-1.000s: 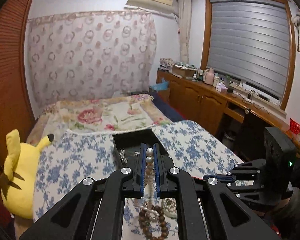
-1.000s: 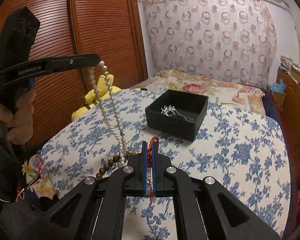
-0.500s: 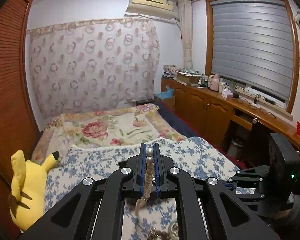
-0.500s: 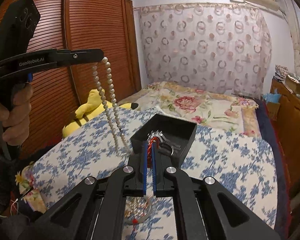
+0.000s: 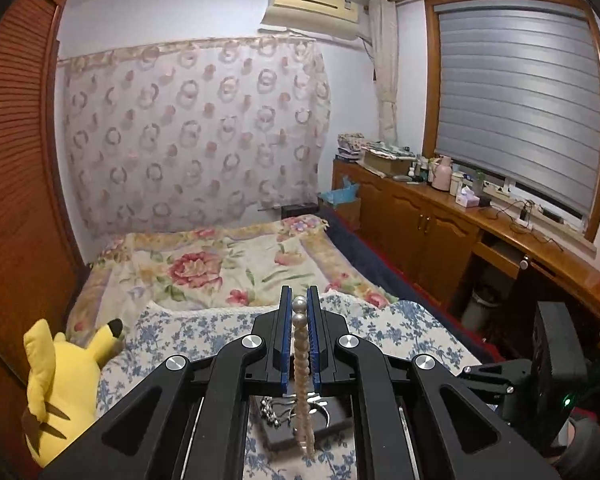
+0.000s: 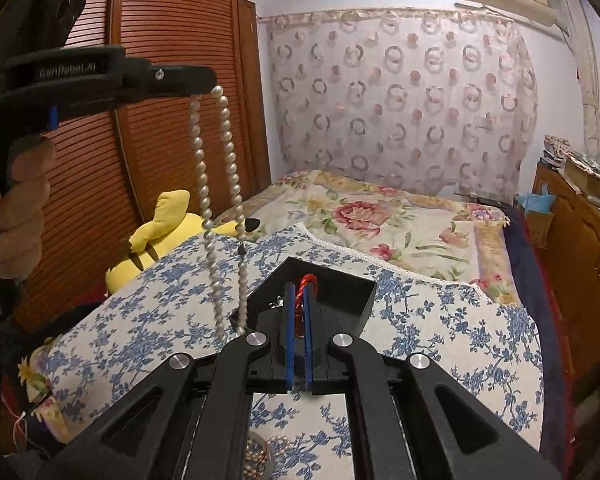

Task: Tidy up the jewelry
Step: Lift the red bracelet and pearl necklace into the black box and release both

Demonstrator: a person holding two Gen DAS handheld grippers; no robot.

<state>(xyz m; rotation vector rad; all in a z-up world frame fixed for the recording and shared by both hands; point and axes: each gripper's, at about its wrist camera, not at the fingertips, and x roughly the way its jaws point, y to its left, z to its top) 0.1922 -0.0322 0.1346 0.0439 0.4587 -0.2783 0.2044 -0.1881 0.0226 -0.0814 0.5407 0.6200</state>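
Note:
My left gripper (image 5: 299,300) is shut on a pearl necklace (image 5: 301,356), which hangs down over the black jewelry box (image 5: 300,420). Silver jewelry (image 5: 274,410) lies in that box. In the right wrist view the left gripper (image 6: 208,82) is high at the left, with the pearl necklace (image 6: 220,208) dangling toward the near corner of the black box (image 6: 352,292). My right gripper (image 6: 299,288) is shut on a red cord bracelet (image 6: 306,282), held over the box.
The box sits on a blue floral cloth (image 6: 440,340) on the bed. A pearl bracelet (image 6: 260,456) lies on the cloth under my right gripper. A yellow plush toy (image 5: 60,384) sits at the left edge. Wooden cabinets (image 5: 420,232) run along the right.
Both grippers have risen and moved forward over the black box. The pearl necklace has been lifted off the cloth and now hangs free. The red bracelet moved with the right gripper.

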